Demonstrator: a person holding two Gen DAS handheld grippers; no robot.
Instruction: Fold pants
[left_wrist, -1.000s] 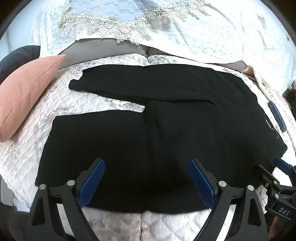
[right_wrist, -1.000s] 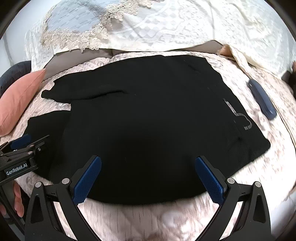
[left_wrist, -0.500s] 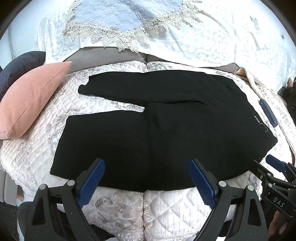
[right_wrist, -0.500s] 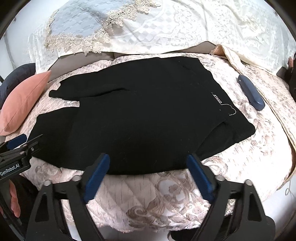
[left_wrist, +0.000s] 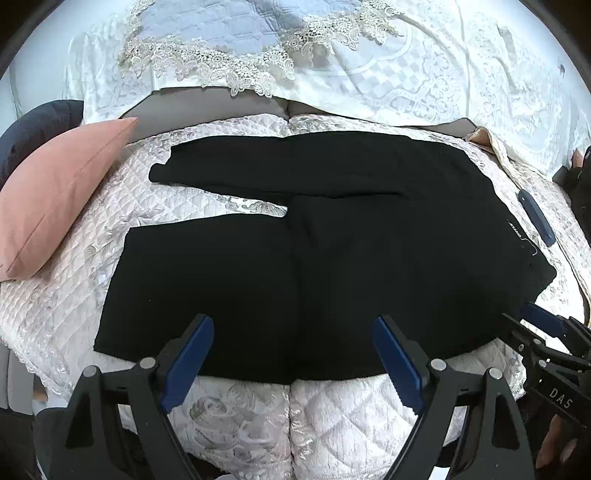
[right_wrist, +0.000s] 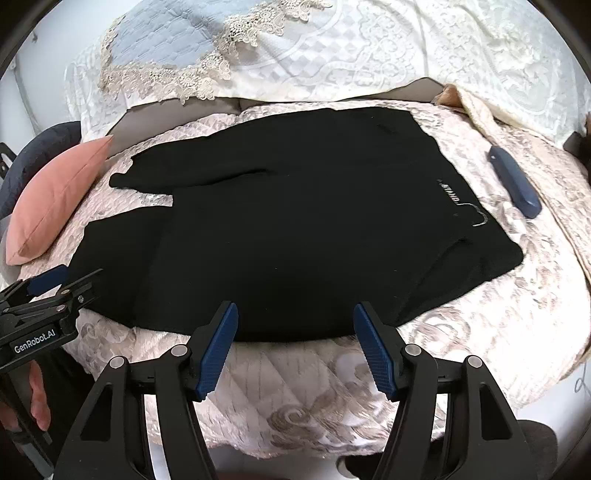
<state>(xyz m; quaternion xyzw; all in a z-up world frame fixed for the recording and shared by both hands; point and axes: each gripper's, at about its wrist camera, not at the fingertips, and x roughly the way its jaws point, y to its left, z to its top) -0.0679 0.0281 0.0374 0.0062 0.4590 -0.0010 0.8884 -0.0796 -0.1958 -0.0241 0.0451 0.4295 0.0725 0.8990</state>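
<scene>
Black pants lie flat on a quilted sofa seat, waistband to the right, both legs spread to the left with a gap between them. My left gripper hangs open above the pants' near edge with nothing between its blue pads. My right gripper hovers over the near edge by the hip; its jaws are closing and hold nothing. Each gripper shows at the side of the other's view: the right gripper and the left gripper.
A pink cushion leans at the left end of the seat. A dark blue case lies right of the waistband. A white lace cover drapes the backrest. The seat's front edge drops off below the grippers.
Both grippers pulled back and up from the pants, so the whole garment and the seat's front edge came into view. The right gripper's jaws narrowed.
</scene>
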